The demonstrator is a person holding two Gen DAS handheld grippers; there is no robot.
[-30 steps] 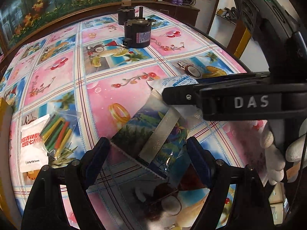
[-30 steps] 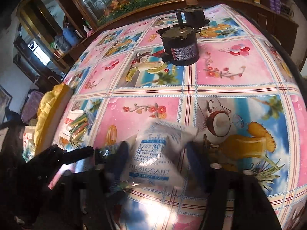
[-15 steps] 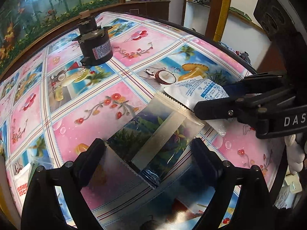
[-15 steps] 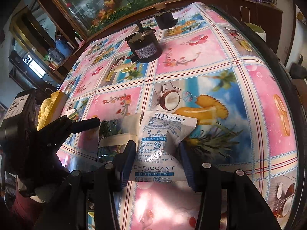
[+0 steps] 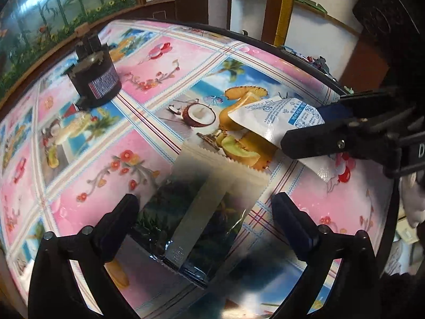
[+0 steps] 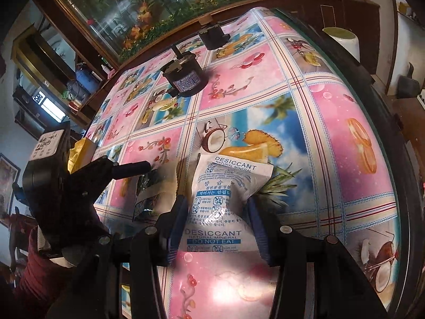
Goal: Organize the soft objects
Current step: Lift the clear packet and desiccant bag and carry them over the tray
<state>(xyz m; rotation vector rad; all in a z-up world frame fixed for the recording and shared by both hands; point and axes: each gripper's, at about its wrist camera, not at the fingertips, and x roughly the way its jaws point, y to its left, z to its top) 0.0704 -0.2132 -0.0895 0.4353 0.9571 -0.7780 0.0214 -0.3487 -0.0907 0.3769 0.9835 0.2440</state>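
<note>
The right wrist view shows what the left cannot: the right gripper (image 6: 216, 228) pinches the desiccant bag (image 6: 224, 202) at its waist, both pads pressed into it, print readable. The left view sees that bag (image 5: 279, 118) only side-on, lifted off the cloth, and shows the left gripper (image 5: 204, 212) with jaws wide around a foil pouch (image 5: 196, 212); whether the pads touch it I cannot tell. From the right, the pouch (image 6: 150, 191) sits just left of the bag. The table (image 6: 332, 138) wears a glossy fruit-print cloth; a black motor (image 6: 184, 79) stands farther back, a painted mural (image 6: 159, 5) behind. Since a second ago both grippers have swung right with their loads, and the sachets at the left edge have left view.
</note>
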